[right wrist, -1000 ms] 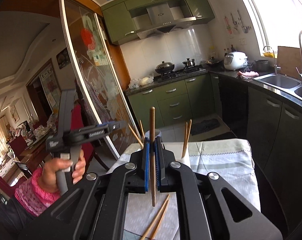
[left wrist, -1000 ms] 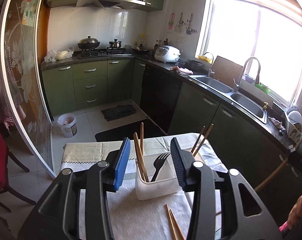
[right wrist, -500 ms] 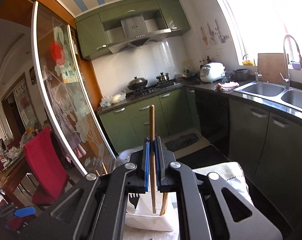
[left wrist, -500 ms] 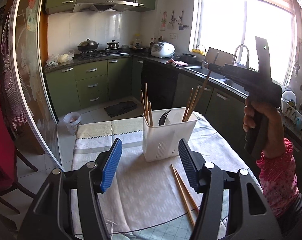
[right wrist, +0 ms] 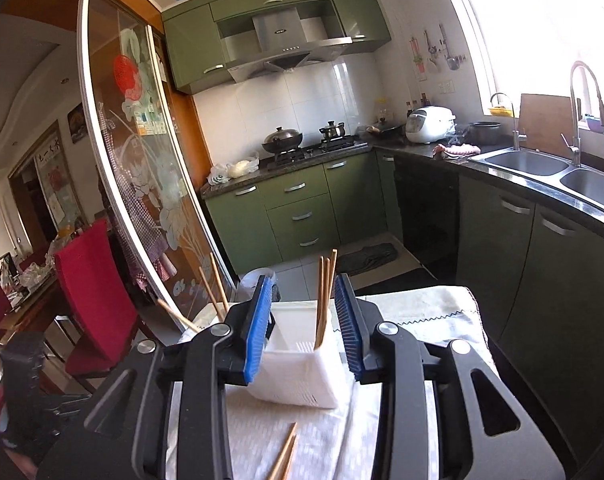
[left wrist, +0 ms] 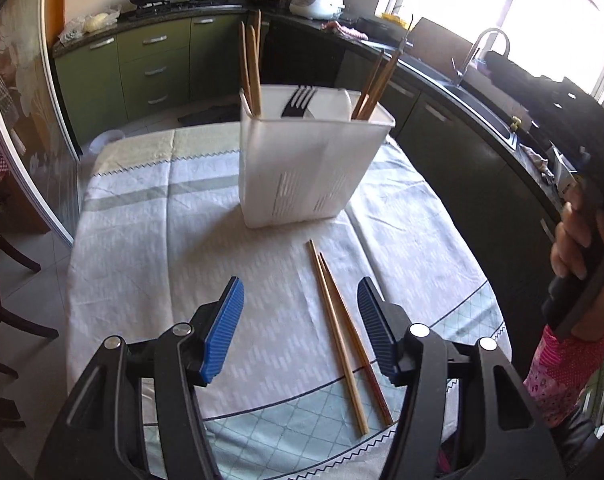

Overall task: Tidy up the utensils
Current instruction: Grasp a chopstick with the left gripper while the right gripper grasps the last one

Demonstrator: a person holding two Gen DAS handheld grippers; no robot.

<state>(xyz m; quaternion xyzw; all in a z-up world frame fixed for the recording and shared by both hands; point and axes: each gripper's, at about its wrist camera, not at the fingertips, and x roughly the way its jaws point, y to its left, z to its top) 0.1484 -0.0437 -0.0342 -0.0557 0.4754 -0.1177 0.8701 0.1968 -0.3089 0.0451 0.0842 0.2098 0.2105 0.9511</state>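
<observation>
Since the earlier frames, the right gripper point(right wrist: 304, 328) has let go of the chopstick it pinched, and the left gripper point(left wrist: 302, 328) has lowered toward the table. The right gripper's blue pads point(right wrist: 257, 330) now stand spread, with nothing between them, just above the white utensil holder point(right wrist: 302, 372). Inside the holder, 3 chopsticks point(right wrist: 325, 300) stand upright at the right end, and more chopsticks point(right wrist: 213, 288) lean at the left end. The left gripper's jaws are spread wide and hold nothing, hovering above the tablecloth point(left wrist: 149, 232). 2 loose chopsticks point(left wrist: 342, 336) lie side by side on the cloth between the left gripper's pads and the holder point(left wrist: 310, 168), touching near their far tips. In the left wrist view, a black fork point(left wrist: 297, 100) stands tines-up in the holder's middle compartment, with chopsticks in both end compartments. The right hand point(left wrist: 582, 240) grips its handle at the frame's right edge.
</observation>
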